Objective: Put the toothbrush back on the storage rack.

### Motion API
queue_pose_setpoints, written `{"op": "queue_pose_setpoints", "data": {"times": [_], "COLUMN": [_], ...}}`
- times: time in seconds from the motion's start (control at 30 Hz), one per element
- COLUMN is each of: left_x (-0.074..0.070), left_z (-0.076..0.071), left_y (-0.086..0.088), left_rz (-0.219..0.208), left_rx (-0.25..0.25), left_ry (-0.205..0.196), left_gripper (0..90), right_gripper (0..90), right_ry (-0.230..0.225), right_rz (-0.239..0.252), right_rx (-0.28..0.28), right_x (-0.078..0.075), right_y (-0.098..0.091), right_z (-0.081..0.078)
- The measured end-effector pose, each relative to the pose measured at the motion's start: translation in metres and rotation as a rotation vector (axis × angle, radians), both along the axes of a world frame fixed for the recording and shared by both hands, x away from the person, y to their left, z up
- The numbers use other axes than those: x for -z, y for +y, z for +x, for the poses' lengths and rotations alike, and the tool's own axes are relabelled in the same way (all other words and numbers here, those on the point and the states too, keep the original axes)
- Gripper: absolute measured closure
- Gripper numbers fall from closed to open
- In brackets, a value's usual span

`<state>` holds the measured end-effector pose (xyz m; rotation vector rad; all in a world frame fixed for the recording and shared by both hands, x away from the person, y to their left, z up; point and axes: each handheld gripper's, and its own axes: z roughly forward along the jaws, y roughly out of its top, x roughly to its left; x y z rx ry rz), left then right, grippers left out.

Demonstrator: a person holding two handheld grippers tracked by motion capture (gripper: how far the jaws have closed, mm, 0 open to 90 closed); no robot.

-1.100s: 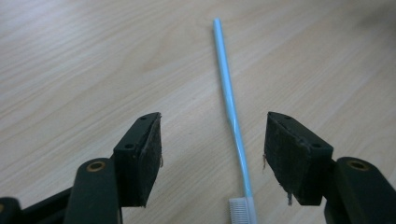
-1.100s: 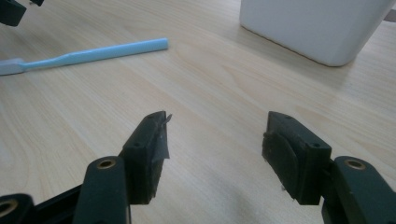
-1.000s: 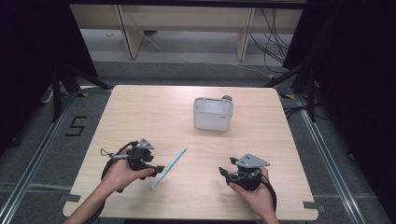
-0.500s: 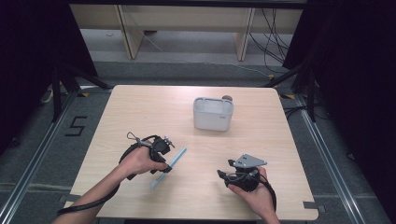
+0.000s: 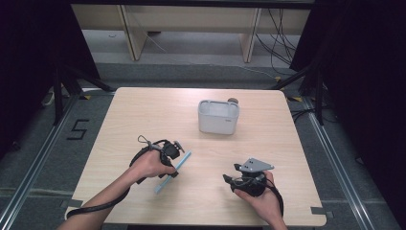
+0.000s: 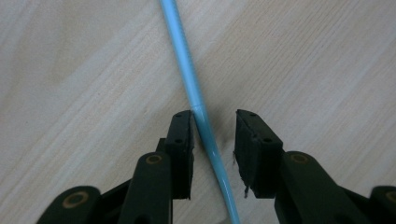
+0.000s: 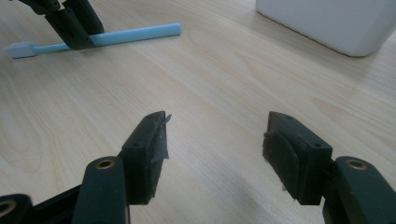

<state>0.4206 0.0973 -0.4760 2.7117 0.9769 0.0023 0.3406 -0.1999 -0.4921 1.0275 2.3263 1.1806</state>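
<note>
A light blue toothbrush [image 5: 185, 158] lies slantwise on the wooden table [image 5: 143, 115], left of the middle. My left gripper [image 5: 173, 164] points down over its handle. In the left gripper view the toothbrush [image 6: 187, 60] runs between the jaws of the left gripper [image 6: 214, 116], close against the left pad, with a gap to the right pad. These jaws have just been closing and stand open around the handle. My right gripper [image 5: 228, 178] rests low near the front right, open, with nothing between the jaws of this gripper [image 7: 215, 121].
A white rectangular container [image 5: 218, 117] stands at the back middle of the table, with a small brown object [image 5: 233, 100] behind it. In the right gripper view the container [image 7: 336, 23] is ahead to the right and the toothbrush [image 7: 135, 33] ahead to the left.
My left hand has moved right and forward, from beside the toothbrush to over its handle, and its jaws have narrowed around it. The right hand has stayed put.
</note>
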Motion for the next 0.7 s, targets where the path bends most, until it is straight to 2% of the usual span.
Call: {"op": "queue_pose_setpoints", "data": {"times": [0.1,0.17,0.4,0.47,0.6,0.7], "left_x": [0.002,0.003,0.001,0.001,0.002,0.002], "left_z": [0.000,-0.001,-0.001,-0.001,-0.002,-0.003], "left_y": [-0.003,-0.005,-0.010,-0.011,-0.014,-0.015], "left_rz": [0.019,0.030,0.090,0.101,0.124,0.132], "left_rx": [0.006,0.011,0.049,0.057,0.073,0.093], "left_ry": [0.007,0.006,0.026,0.020,0.000,-0.001], "left_gripper": [69.5,71.2,73.8,74.4,78.3,81.8], "right_gripper": [40.0,40.0,40.0,40.0,40.0,40.0], "right_ry": [-0.014,-0.001,-0.013,0.000,-0.013,0.007], "right_rz": [-0.007,0.001,-0.008,0.001,-0.002,-0.002], "right_rx": [-0.008,-0.003,-0.012,-0.004,-0.018,-0.008], "right_x": [0.000,0.000,0.000,0.000,0.000,0.000], "right_y": [0.000,0.001,0.000,0.001,0.000,0.000], "right_z": [0.001,0.000,0.001,0.000,0.001,0.000]}}
